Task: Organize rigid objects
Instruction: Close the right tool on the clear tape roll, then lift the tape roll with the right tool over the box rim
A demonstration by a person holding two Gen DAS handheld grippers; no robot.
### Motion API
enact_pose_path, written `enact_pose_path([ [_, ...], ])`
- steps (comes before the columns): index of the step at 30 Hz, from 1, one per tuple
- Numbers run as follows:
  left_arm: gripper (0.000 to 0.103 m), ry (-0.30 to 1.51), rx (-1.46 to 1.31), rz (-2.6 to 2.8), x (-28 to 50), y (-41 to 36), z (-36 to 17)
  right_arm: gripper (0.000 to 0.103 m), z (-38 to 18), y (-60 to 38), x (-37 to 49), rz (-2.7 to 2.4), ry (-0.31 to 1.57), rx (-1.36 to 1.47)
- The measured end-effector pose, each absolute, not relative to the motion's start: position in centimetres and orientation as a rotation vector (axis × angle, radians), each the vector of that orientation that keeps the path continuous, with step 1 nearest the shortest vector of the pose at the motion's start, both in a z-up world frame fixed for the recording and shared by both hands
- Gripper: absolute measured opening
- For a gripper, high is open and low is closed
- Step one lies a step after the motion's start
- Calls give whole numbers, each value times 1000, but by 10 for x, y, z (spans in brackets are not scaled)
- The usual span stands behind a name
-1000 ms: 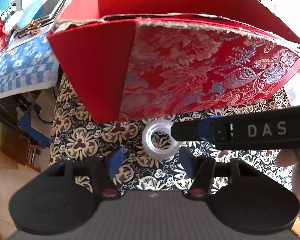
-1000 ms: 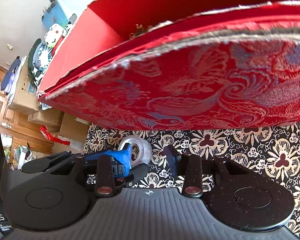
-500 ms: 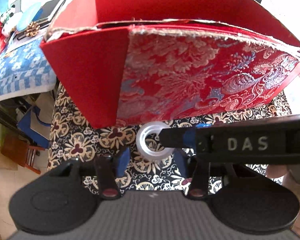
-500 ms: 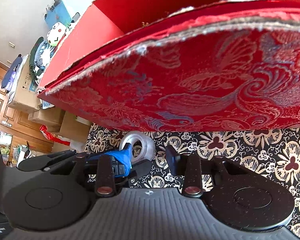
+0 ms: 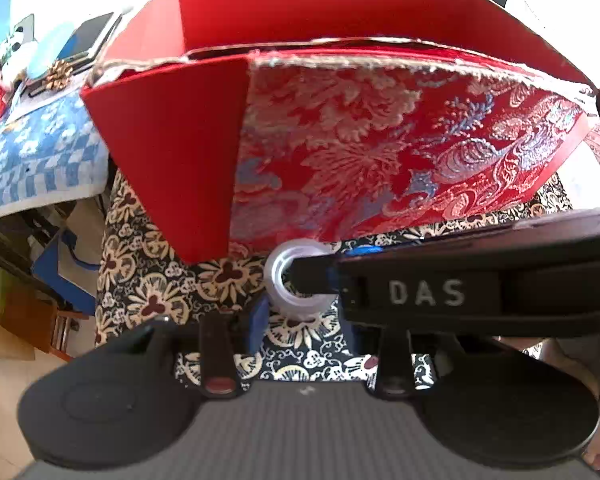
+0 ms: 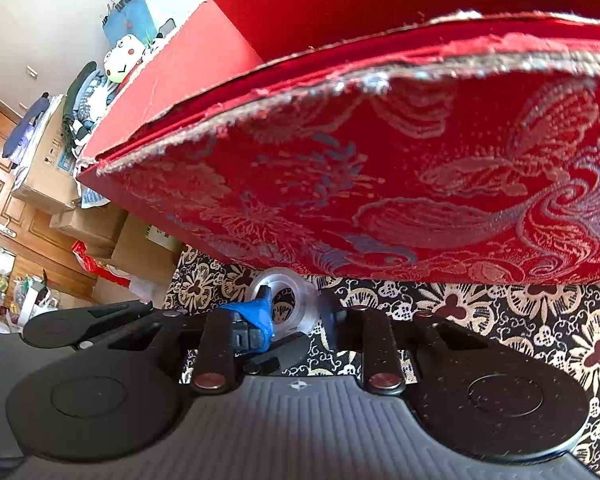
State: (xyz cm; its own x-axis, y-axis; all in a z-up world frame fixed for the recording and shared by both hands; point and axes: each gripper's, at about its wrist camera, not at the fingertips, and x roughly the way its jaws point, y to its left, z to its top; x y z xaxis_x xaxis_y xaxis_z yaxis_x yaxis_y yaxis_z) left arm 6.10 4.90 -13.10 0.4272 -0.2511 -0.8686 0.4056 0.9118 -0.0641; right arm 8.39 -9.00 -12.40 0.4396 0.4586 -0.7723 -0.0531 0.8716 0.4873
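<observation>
A clear tape roll [image 5: 290, 284] lies on the flower-patterned cloth, just in front of a big red brocade box [image 5: 380, 152]. My left gripper [image 5: 300, 320] is open, its blue-tipped fingers [image 5: 258, 320] just short of the roll. My right gripper reaches in from the right of the left wrist view, one finger poked into the roll's hole. In the right wrist view the roll [image 6: 296, 312] sits between the fingers of my right gripper [image 6: 294, 316], which stands open around it. The box [image 6: 380, 160] looms above.
The patterned cloth [image 5: 148, 280] covers the table; its left edge drops to the floor and cardboard boxes [image 6: 92, 224]. A blue checked cloth [image 5: 36, 152] with toys and a tablet lies at far left. The box's open lid [image 5: 320, 12] rises behind.
Both grippers have moved forward toward the tape roll. The right gripper's finger has slid into the roll's hole, and the roll now sits between its fingers.
</observation>
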Motion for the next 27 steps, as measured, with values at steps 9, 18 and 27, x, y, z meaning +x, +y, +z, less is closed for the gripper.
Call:
enact_pose_path([
  [9, 46, 1026, 193, -413, 59, 47, -130, 0, -129, -100, 81, 334, 1061, 437],
  [18, 39, 994, 218, -442, 51, 42, -130, 0, -128, -112, 64, 346, 1059, 445],
  [27, 38, 1013, 256, -532, 32, 17, -116, 0, -110, -136, 41, 289, 1083, 453],
])
